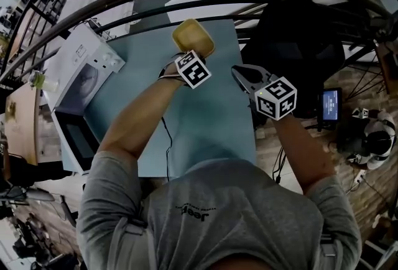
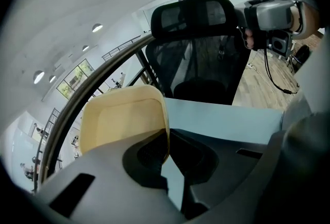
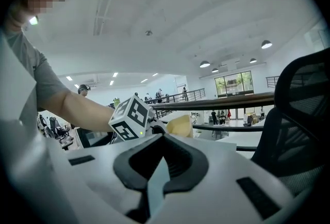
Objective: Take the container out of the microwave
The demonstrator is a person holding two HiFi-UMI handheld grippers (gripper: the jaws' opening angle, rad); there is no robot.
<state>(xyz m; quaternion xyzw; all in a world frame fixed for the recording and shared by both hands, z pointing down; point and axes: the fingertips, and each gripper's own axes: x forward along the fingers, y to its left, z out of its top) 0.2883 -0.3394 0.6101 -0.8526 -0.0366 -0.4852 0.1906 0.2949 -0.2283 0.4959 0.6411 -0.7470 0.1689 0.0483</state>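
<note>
Blue table (image 1: pixel 205 132) fills mid-frame in the head view, with the microwave (image 1: pixel 74 101) at its left edge and the door seemingly swung open. The yellow container (image 1: pixel 193 37) is already out, at upper centre above the table's far end. My left gripper (image 1: pixel 180 58) is clamped on its near wall, one jaw inside and one outside, so a thin rim carries it. My right gripper (image 1: pixel 239 73), right of centre, has its jaws together on nothing, probably parked aside to stay clear.
</note>
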